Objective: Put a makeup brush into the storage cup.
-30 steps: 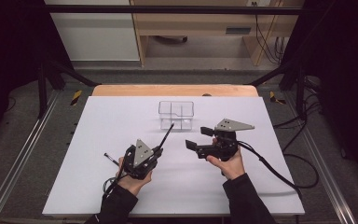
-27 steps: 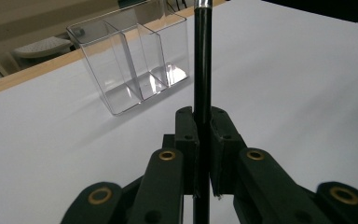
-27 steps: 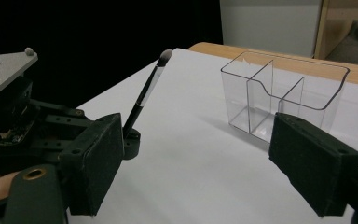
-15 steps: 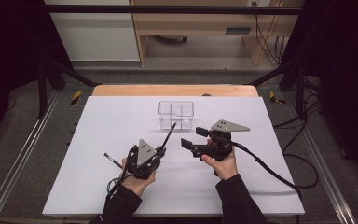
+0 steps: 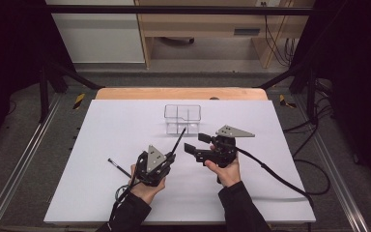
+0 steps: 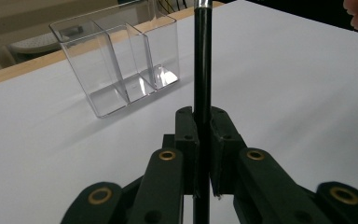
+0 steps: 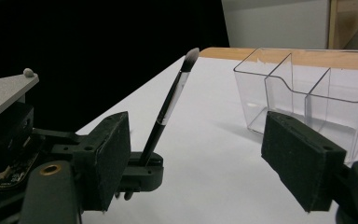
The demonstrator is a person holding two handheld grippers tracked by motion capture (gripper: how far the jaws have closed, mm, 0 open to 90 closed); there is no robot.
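two grippers: one in each of the person's hands, both low over the white table [image 5: 101, 145].
left gripper [image 6: 204, 140]: its two jaws are pressed together on one black makeup brush [image 6: 202, 70], gripping the handle partway along its length.
brush count: one, with a black handle, a silver ferrule and a pale bristle tip.
brush pose: in the right gripper view the brush [image 7: 170, 105] rises tilted from the left gripper's jaws, bristle end up; in the high view it slants up and away toward the clear box, and its tail end [image 5: 118, 167] sticks out behind the left gripper over the table.
right gripper [image 7: 205, 163]: its two padded jaws stand wide apart with nothing between them.
right gripper place: in the high view the right gripper [image 5: 197, 143] sits just right of the brush, jaws aimed left toward it, near but apart.
hands: two, the left hand [image 5: 147, 188] under the left gripper [image 5: 170, 155], the right hand [image 5: 227, 169] under the right gripper.
clear organizer [image 5: 182, 118]: one transparent box standing upright on the table beyond both grippers.
compartments: three can be counted in the right gripper view of the organizer [image 7: 303, 88]; nothing can be seen inside them.
brush to box: brush tip near the organizer's front wall in the high view; touching or not, cannot tell.
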